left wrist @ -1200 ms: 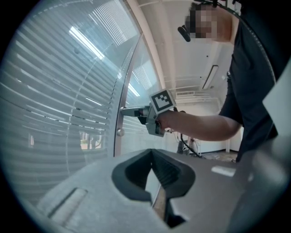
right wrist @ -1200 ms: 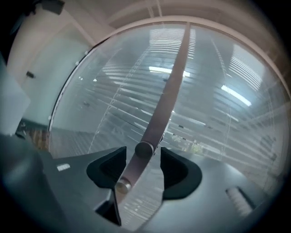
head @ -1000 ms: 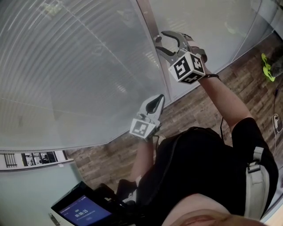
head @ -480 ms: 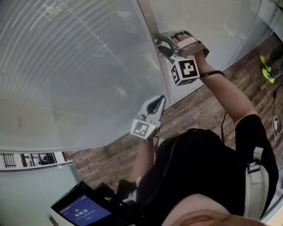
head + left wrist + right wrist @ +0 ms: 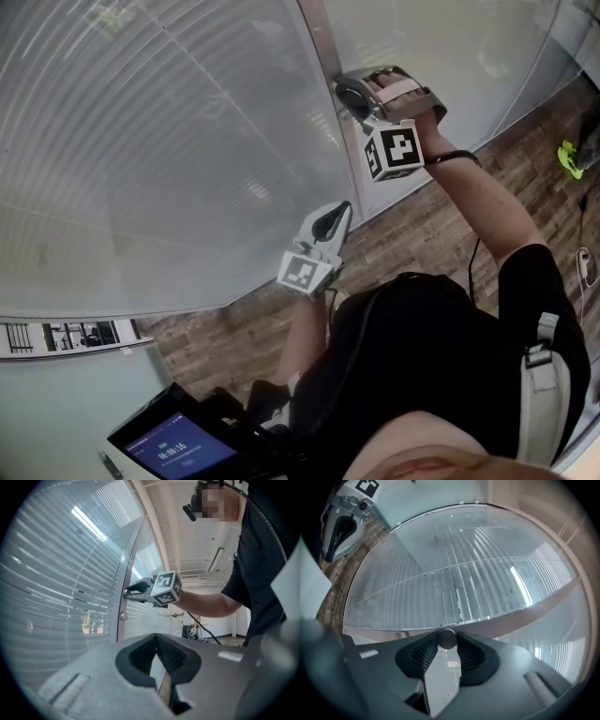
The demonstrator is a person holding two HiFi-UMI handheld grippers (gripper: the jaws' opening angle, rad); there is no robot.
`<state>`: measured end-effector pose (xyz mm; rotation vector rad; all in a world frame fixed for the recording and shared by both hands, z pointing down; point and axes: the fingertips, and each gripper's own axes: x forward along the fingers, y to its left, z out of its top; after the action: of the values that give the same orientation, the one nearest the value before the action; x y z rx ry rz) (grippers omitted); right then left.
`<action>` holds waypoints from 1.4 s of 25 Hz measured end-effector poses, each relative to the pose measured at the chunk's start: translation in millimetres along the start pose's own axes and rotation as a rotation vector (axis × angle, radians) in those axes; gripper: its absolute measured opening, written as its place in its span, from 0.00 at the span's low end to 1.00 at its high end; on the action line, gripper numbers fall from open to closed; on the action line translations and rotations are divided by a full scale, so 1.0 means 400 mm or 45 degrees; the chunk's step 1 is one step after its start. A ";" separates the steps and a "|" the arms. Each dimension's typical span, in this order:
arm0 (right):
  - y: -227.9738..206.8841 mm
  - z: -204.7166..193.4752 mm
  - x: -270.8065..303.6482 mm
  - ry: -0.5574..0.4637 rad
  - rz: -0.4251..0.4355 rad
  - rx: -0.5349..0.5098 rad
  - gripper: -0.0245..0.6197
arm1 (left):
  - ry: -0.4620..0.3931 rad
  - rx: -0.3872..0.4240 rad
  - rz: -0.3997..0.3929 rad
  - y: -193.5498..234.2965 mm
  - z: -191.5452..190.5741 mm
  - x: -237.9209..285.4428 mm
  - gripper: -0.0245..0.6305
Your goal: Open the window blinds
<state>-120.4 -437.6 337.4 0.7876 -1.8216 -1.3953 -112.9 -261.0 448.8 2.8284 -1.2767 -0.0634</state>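
Right gripper (image 5: 350,94) rolled, fingers (image 5: 425,652) just closing on knob (image 5: 447,638) between them.

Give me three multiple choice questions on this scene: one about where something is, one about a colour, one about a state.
1. Where is the knob?
A. On the frame post between the glass panes
B. On a desk
C. On a door handle

2. What colour is the floor?
A. White
B. Brown wood
C. Green

3. How is the right gripper?
A. Wide open and empty
B. Shut on the knob
C. Holding a cord

Answers:
1 A: the knob sits against the post.
2 B: brown planks show below the glass.
3 B: its jaws have just been closing, and the pads press on the knob.
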 end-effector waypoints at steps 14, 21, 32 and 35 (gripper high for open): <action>-0.024 -0.009 0.000 -0.069 0.046 0.755 0.25 | 0.013 -0.002 0.004 0.002 -0.009 -0.002 0.04; -0.027 -0.032 0.002 -0.152 0.029 1.290 0.24 | 0.025 0.005 0.009 0.000 -0.012 -0.005 0.04; -0.025 -0.053 0.007 -0.244 0.045 1.856 0.24 | 0.023 0.001 0.006 0.000 -0.015 -0.006 0.04; -0.026 -0.055 0.007 -0.241 0.043 1.857 0.24 | 0.023 0.000 0.006 -0.001 -0.014 -0.006 0.04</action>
<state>-103.5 -454.4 331.6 1.2566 -2.8647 0.1495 -113.7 -258.8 454.4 2.8190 -1.2795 -0.0374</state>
